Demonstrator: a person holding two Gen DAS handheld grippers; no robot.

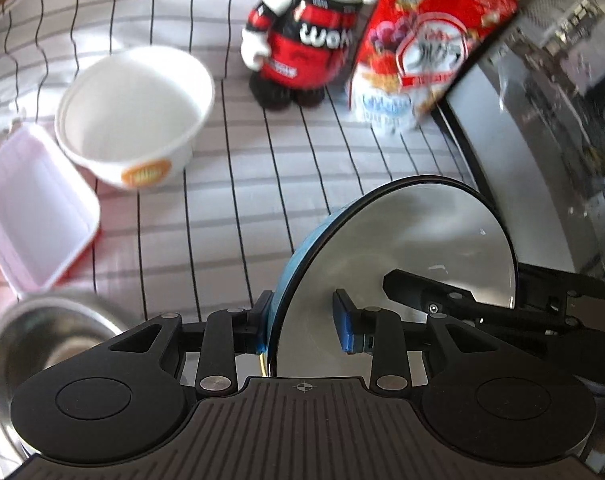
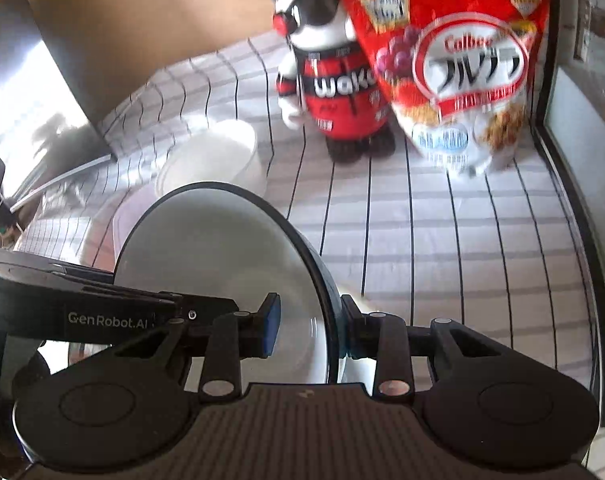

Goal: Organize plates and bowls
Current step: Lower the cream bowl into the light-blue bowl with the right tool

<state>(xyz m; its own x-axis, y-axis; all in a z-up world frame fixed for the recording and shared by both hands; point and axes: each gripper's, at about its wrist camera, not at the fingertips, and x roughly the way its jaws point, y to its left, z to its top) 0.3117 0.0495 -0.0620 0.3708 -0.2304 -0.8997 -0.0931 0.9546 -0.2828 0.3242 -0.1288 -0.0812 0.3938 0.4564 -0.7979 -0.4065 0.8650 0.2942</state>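
A bowl, blue outside and white inside, hangs tilted above the striped tablecloth, held from two sides. My left gripper is shut on its near rim, with one pad on the blue outer wall and the other inside. In the right wrist view the same bowl fills the middle. My right gripper is shut on the opposite rim, again one pad inside and one outside. A white paper bowl with an orange label stands on the cloth at the left. A steel bowl sits at the lower left.
A pink-white rectangular tub lies left of the paper bowl. A red-and-black mascot figure and a red cereal bag stand at the back. A dark appliance walls off the right side. The striped cloth stretches between them.
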